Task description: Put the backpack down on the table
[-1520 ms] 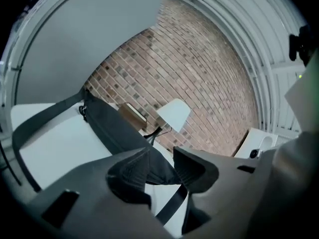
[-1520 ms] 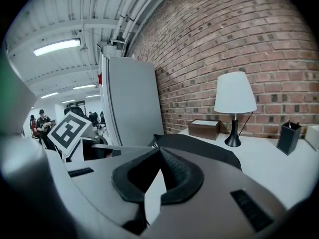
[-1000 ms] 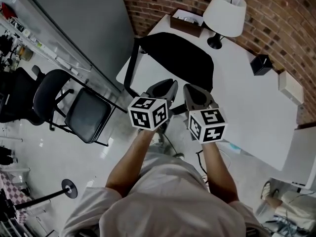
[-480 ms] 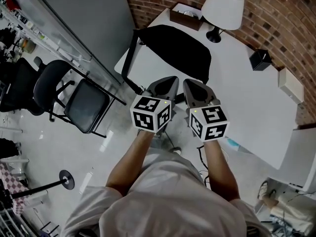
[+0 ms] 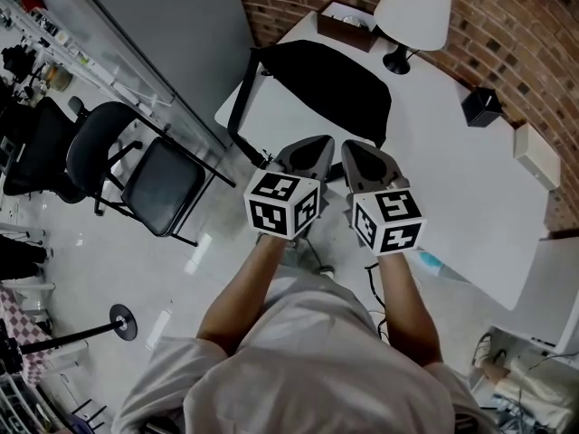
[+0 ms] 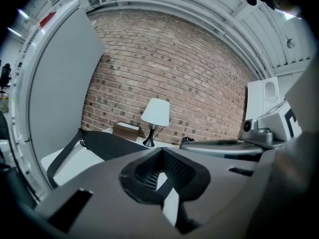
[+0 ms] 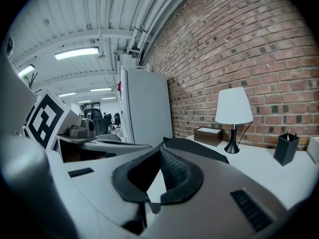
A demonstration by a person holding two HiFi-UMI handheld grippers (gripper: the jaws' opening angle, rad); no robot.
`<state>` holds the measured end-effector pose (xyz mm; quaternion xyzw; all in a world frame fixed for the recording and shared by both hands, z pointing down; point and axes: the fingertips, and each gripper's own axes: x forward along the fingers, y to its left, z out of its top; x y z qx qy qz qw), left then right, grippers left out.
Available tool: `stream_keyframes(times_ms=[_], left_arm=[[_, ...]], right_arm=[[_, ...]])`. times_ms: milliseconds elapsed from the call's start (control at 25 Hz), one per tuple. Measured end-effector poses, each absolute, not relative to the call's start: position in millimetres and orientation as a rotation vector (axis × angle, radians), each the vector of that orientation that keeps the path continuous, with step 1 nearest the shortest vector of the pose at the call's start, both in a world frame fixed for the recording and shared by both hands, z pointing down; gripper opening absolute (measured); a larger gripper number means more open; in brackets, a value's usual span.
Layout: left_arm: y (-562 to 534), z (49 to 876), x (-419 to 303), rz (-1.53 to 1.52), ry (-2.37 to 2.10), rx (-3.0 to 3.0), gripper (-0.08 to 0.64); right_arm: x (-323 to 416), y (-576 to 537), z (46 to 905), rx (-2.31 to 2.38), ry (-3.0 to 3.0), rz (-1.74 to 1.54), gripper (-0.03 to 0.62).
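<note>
A black backpack (image 5: 330, 93) is seen lying flat on a white table (image 5: 452, 170). It is at the table's left end in the head view, near the corner beside a grey wall panel (image 5: 172, 34). Its long axis is laid slantwise, running from the upper left by the table's edge down to the lower right, toward the middle of the tabletop. One strap (image 5: 239, 107) is draped from the upper-left end over the table's left edge and hangs down its side. Which end is the top of the bag cannot be told for certain; the strap suggests it may be the upper-left end.

Two handheld grippers are held side by side at the table's near edge. Both are aimed at the backpack and are clear of it. The left gripper (image 6: 162, 151) is clenched, its ribbed pads are pressed together at the tips, and nothing is caught between them. The right gripper (image 7: 160, 149) is likewise closed on itself and empty.

Beyond the backpack, a lamp (image 5: 412, 12) with a white shade and a brown box (image 5: 348, 25) are set against the brick wall. A small black pen holder (image 5: 479, 107) is placed further right, well apart from the bag. On the floor left of the table, a folding chair (image 5: 158, 188) and a black office chair (image 5: 86, 156) can be seen.
</note>
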<state>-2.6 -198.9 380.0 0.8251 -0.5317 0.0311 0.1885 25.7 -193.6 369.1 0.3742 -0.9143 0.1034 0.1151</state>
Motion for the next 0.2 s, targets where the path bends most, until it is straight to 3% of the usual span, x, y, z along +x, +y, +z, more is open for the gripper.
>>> stream_keyframes(times_ms=[200], left_arm=[[-197.0,379.3,-4.4,0.092,-1.509,2.325,0.006]], right_arm=[[22.7,-191.2,367.6,1.09,-2.683,0.294,0.002]])
